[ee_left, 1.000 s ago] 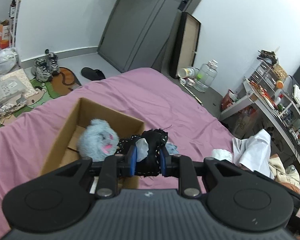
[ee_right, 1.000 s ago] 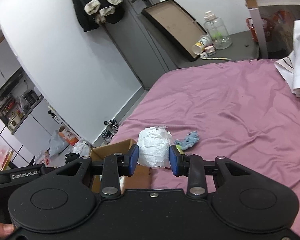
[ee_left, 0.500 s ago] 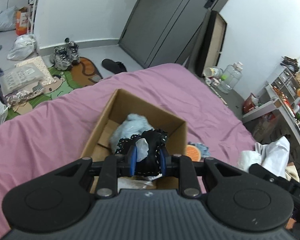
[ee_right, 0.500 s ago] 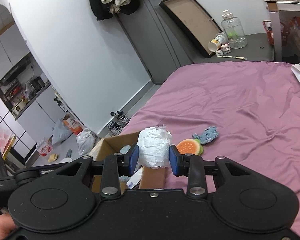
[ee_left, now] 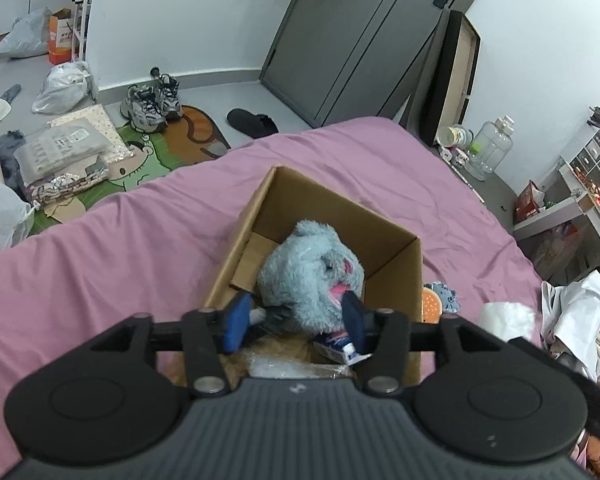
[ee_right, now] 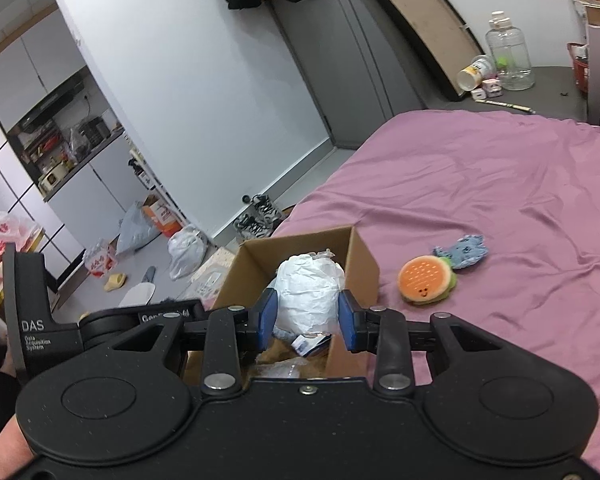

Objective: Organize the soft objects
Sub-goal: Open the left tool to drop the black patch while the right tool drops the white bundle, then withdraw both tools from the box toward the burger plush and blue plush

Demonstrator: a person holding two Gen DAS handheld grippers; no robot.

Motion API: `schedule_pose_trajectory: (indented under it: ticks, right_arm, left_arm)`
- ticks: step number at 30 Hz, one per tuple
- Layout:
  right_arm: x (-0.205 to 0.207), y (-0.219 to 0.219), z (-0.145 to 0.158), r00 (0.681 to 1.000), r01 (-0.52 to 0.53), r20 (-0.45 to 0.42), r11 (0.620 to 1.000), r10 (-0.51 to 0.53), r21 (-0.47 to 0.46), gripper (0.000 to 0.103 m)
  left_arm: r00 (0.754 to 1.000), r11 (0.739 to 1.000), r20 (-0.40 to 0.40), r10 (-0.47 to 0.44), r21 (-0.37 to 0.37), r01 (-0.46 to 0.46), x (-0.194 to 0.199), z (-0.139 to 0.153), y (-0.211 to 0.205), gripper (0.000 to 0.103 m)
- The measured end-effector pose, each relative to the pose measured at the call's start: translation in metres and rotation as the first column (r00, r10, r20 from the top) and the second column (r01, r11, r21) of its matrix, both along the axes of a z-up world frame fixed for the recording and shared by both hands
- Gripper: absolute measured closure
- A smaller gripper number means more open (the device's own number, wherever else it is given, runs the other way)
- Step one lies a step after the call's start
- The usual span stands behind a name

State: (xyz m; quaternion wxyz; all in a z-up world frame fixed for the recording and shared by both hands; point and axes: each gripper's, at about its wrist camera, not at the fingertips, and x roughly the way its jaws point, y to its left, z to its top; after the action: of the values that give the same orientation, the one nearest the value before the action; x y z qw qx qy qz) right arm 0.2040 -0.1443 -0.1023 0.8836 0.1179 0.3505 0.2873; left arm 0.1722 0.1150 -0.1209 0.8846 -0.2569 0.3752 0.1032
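Note:
A cardboard box [ee_left: 396,268] stands open on the pink bed. A fluffy blue plush [ee_left: 308,268] lies inside it. My left gripper [ee_left: 294,322] is open and empty just above the box's near side; a bit of black lace fabric [ee_left: 270,314] lies below it in the box. My right gripper [ee_right: 305,316] is shut on a white crumpled bundle [ee_right: 308,292] and holds it over the box [ee_right: 364,264]. A burger plush [ee_right: 426,280] and a small blue plush [ee_right: 464,252] lie on the bed right of the box.
A small blue-and-white carton [ee_left: 340,348] and clear plastic wrap [ee_left: 284,368] lie in the box's near end. White clothing [ee_left: 572,312] is piled at the bed's right. Shoes [ee_left: 152,100], bags and a mat clutter the floor beyond the bed.
My left gripper has opened and let go of the black lace item, which dropped into the box. My right gripper has carried the white bundle left, over the box.

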Motion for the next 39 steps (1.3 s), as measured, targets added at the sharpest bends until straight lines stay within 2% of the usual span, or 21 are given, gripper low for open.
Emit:
schedule_pose_trajectory:
  ticks: [6, 10, 16, 21, 23, 25, 32, 39]
  right_arm:
    - [-0.007, 0.015, 0.001, 0.999, -0.04, -0.006, 0.999, 0.039, -0.008, 0.07]
    - [-0.012, 0.03, -0.002, 0.997, -0.075, -0.01, 0.997, 0.075, -0.026, 0.07]
    - [-0.014, 0.04, -0.009, 0.996, -0.087, -0.026, 0.995, 0.086, -0.045, 0.07]
    - [-0.015, 0.049, -0.013, 0.993, -0.108, -0.045, 0.994, 0.107, -0.024, 0.069]
    - [-0.016, 0.052, -0.014, 0.991, -0.124, -0.05, 0.992, 0.124, 0.007, 0.066]
    - [-0.017, 0.052, -0.012, 0.988, -0.139, -0.057, 0.99, 0.14, 0.019, 0.052]
    - [-0.015, 0.024, 0.002, 0.996, -0.074, -0.046, 0.997, 0.074, 0.0, 0.049]
    - [-0.016, -0.008, 0.018, 0.999, -0.04, -0.036, 0.999, 0.04, -0.004, 0.039]
  left_arm:
    - [1.0, 1.0, -0.007, 0.009, -0.009, -0.009, -0.002, 0.006, 0.004, 0.043]
    - [1.0, 1.0, -0.008, 0.023, 0.017, -0.023, -0.006, 0.015, 0.007, 0.029]
    - [0.999, 0.997, -0.019, 0.036, 0.063, -0.035, -0.01, 0.031, 0.008, 0.025]
    - [0.999, 0.995, -0.02, 0.031, 0.096, -0.029, -0.016, 0.043, 0.004, 0.016]
    - [0.999, 0.993, -0.026, 0.034, 0.112, -0.031, -0.018, 0.047, 0.003, 0.015]
    - [0.999, 0.992, -0.031, 0.036, 0.123, -0.032, -0.021, 0.05, 0.001, 0.014]
    - [0.999, 0.991, -0.043, 0.0, 0.136, 0.006, -0.025, 0.061, -0.015, 0.007]
    - [0.998, 0.986, -0.053, -0.032, 0.16, 0.04, -0.026, 0.071, -0.041, 0.003]
